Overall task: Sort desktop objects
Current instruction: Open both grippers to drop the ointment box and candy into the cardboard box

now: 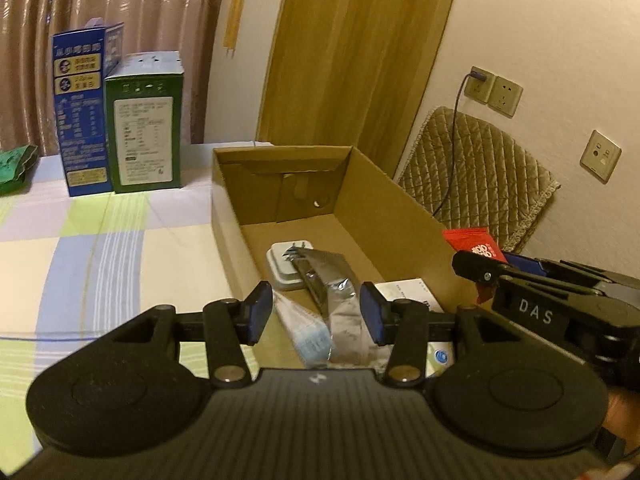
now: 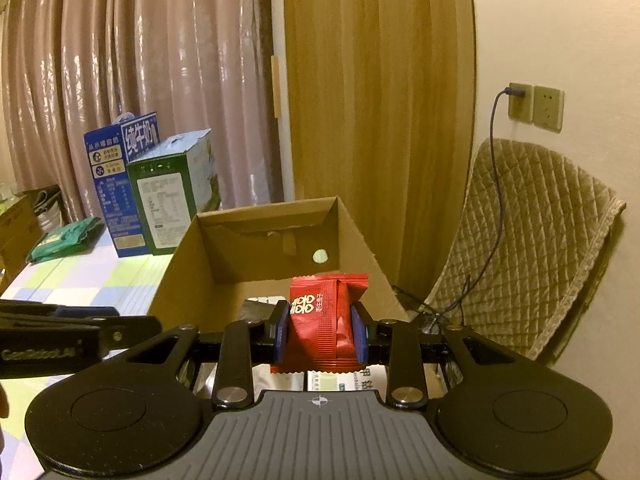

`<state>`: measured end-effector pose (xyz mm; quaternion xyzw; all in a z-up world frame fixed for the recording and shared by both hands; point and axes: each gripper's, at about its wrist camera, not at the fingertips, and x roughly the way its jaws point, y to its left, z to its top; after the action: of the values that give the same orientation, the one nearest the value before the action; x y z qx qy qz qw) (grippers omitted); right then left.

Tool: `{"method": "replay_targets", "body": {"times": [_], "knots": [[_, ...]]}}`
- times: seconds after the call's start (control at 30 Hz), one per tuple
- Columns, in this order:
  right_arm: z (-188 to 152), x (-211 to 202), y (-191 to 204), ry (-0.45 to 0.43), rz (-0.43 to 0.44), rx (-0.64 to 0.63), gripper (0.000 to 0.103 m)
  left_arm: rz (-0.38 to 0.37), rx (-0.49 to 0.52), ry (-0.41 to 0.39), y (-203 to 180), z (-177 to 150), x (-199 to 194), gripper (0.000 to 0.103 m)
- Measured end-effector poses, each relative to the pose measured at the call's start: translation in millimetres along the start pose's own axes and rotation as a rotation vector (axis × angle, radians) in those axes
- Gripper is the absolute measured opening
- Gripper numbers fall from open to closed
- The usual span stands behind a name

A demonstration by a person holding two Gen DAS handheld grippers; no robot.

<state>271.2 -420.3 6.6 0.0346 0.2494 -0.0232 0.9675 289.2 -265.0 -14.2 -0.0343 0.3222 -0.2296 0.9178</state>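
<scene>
Red snack packet (image 2: pixel 326 320) clamped by right gripper (image 2: pixel 320 334) fingers; left gripper (image 1: pixel 316 312) fingers released over cardboard box (image 1: pixel 384 204).

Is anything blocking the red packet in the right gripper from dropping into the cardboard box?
Nothing visible does. The right gripper holds the red packet above the open cardboard box; the left gripper hangs open beside it, not underneath.

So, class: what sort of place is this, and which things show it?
Probably a room at home: long curtains, a wooden door, and a checked tablecloth with milk cartons.
</scene>
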Motion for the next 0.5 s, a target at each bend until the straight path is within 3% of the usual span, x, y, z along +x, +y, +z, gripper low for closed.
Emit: {"method": "replay_targets", "body": {"times": [0.43,0.47,0.5], "knots": [[13.8,5.2,13.2,-0.034,0.038,-0.001,0.030,0.000,-0.039,-0.009,14.4,-9.1,-19.1,0.047],[15.9,6.7,14.1,-0.036,0.047,0.002,0.037,-0.002,-0.039,-0.011,14.8,-9.4,-20.4,0.050],[18.3,8.2,14.1,-0.037,0.055,0.009,0.055,-0.002,-0.040,-0.011,15.2,-9.5,-21.3,0.052]]}}
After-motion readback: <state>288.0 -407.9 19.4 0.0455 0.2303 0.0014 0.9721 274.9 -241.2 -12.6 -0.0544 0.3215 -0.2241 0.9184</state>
